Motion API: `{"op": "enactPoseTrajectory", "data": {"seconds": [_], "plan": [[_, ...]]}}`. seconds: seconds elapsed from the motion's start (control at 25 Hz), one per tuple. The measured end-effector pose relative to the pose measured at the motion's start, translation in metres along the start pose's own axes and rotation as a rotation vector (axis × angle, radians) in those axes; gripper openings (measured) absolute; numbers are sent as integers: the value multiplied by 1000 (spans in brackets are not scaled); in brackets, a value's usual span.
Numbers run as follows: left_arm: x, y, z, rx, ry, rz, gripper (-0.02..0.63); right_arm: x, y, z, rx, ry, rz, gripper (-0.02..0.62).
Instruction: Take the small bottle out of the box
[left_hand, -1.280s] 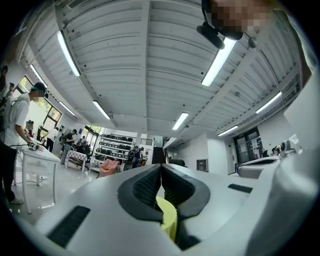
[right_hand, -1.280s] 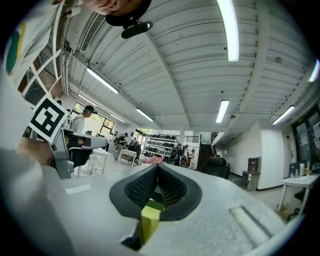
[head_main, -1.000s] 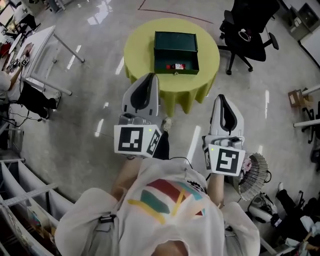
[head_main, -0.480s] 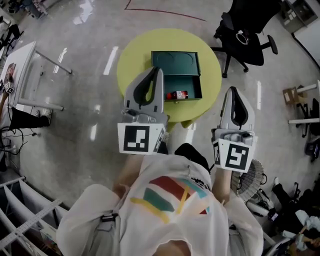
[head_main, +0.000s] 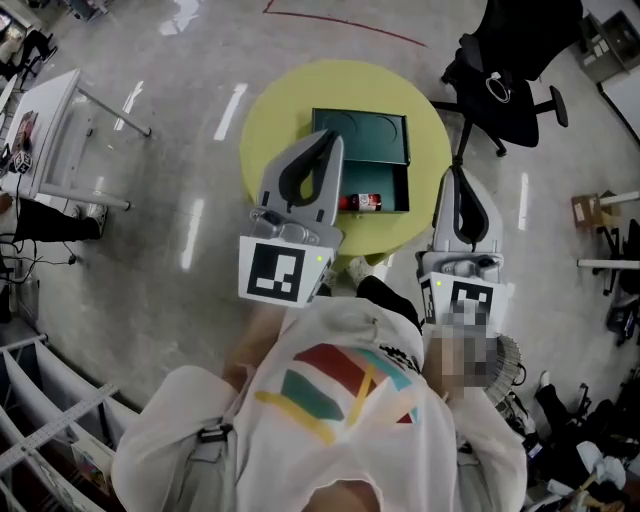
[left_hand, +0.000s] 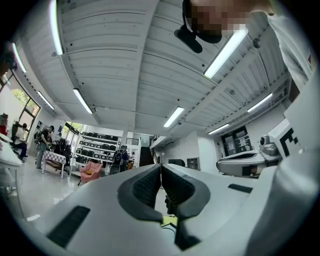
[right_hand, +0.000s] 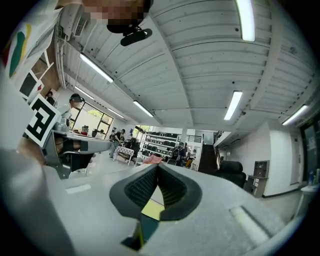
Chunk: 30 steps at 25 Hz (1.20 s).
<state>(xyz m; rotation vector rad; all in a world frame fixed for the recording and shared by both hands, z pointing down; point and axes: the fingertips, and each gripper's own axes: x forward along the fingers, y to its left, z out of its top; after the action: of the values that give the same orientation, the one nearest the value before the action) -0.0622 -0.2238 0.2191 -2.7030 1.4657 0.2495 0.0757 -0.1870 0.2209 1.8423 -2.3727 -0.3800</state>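
A dark green box (head_main: 407, 190) stands open on the round yellow table (head_main: 272, 122), its lid folded back flat. Inside it, near the front wall, lies the small bottle (head_main: 360, 202) with a red label and dark ends. My left gripper (head_main: 331, 138) is shut and empty, its tip over the box's left edge, just left of the bottle. My right gripper (head_main: 455, 172) is shut and empty too, off the table's right rim. The left gripper (left_hand: 160, 166) and the right gripper (right_hand: 157, 166) views look out level across the room; neither shows the bottle.
A black office chair (head_main: 512, 68) stands right behind the table. A white desk (head_main: 52, 130) is at the far left, a round fan (head_main: 506, 352) on the floor at the lower right, metal racking (head_main: 40, 420) at the lower left. People stand far off by shelves.
Both grippers have moved forward toward the table. The left tip now overlaps the box's left side and the right one reaches the table's right rim. The jaws stayed shut.
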Motion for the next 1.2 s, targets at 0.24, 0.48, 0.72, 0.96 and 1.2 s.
{"op": "enactPoseTrajectory", "data": {"seconds": [0.24, 0.48, 0.72, 0.96, 1.2], "plan": [[13, 11, -7, 36, 24, 60, 17, 22, 1, -4, 9, -17, 83, 0], [23, 14, -13, 49, 39, 89, 17, 32, -14, -13, 11, -6, 106, 0], [41, 13, -23, 135, 80, 40, 18, 39, -17, -29, 13, 29, 154, 1], [56, 22, -42, 147, 153, -26, 95, 42, -14, -49, 35, 75, 202, 2], [64, 8, -85, 247, 297, -225, 176, 49, -11, -56, 44, 89, 240, 2]]}}
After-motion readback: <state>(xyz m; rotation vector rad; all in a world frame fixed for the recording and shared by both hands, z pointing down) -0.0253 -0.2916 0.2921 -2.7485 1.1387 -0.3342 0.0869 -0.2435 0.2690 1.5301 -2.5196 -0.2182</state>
